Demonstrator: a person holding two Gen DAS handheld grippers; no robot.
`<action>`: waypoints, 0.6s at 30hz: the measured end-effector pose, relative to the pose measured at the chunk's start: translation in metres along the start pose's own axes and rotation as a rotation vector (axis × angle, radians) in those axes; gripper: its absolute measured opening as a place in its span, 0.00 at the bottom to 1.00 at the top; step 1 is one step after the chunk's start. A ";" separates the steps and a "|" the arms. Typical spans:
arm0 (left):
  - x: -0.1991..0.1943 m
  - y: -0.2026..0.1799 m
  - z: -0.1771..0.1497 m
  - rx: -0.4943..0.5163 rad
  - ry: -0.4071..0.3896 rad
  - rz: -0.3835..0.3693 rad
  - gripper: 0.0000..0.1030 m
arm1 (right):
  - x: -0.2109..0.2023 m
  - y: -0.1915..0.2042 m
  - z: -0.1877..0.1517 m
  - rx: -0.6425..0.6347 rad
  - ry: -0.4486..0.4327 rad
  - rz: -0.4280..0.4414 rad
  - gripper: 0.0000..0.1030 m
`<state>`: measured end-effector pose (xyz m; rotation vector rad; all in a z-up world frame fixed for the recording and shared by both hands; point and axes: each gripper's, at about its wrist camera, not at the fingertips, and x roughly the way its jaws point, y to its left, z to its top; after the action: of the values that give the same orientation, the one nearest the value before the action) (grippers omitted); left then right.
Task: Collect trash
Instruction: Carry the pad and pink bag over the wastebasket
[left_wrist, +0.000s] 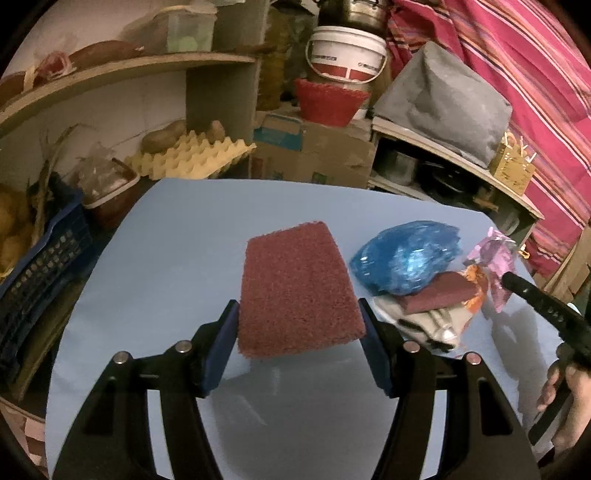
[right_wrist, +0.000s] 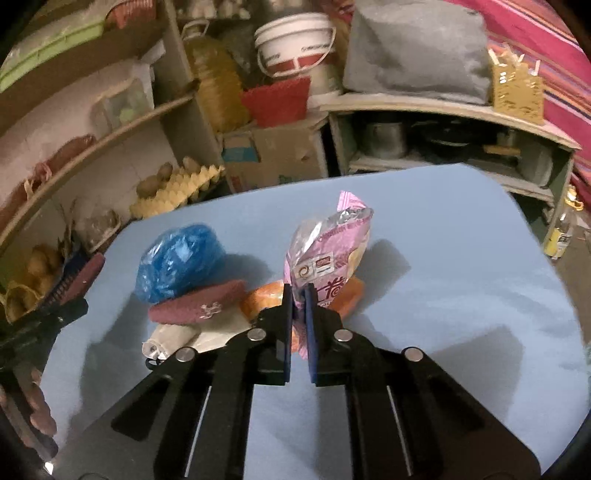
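My left gripper (left_wrist: 299, 317) is shut on a maroon scouring pad (left_wrist: 295, 284), its blue pads pressing the pad's two sides, lifted over the light blue table (left_wrist: 177, 266). To its right lies a pile: a crumpled blue plastic bag (left_wrist: 406, 258), a second maroon pad (left_wrist: 439, 293), an orange wrapper (left_wrist: 476, 286) and a beige packet (left_wrist: 424, 323). My right gripper (right_wrist: 299, 299) is shut on a pink snack wrapper (right_wrist: 325, 251), which stands upright above the orange wrapper (right_wrist: 266, 295). The blue bag (right_wrist: 177, 262) rests on the second maroon pad (right_wrist: 199, 301).
Shelves with an egg tray (left_wrist: 192, 158) and a blue crate (left_wrist: 44, 266) stand left of the table. A cardboard box (left_wrist: 314, 151), a red basket and a white bucket (left_wrist: 347, 51) are behind it. A grey covered object (left_wrist: 443, 99) sits on the right shelf, beside a striped curtain.
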<state>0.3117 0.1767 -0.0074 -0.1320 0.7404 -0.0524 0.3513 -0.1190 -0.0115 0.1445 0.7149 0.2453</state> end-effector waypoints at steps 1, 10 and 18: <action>-0.001 -0.004 0.001 0.003 -0.001 -0.006 0.61 | -0.006 -0.004 0.001 0.003 -0.006 -0.007 0.07; -0.011 -0.064 0.002 0.055 -0.030 -0.075 0.61 | -0.082 -0.054 -0.006 0.002 -0.062 -0.111 0.07; -0.031 -0.124 0.000 0.114 -0.072 -0.103 0.61 | -0.138 -0.101 -0.021 0.007 -0.094 -0.184 0.07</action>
<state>0.2886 0.0572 0.0311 -0.0630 0.6572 -0.1868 0.2541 -0.2521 0.0380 0.0956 0.6311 0.0602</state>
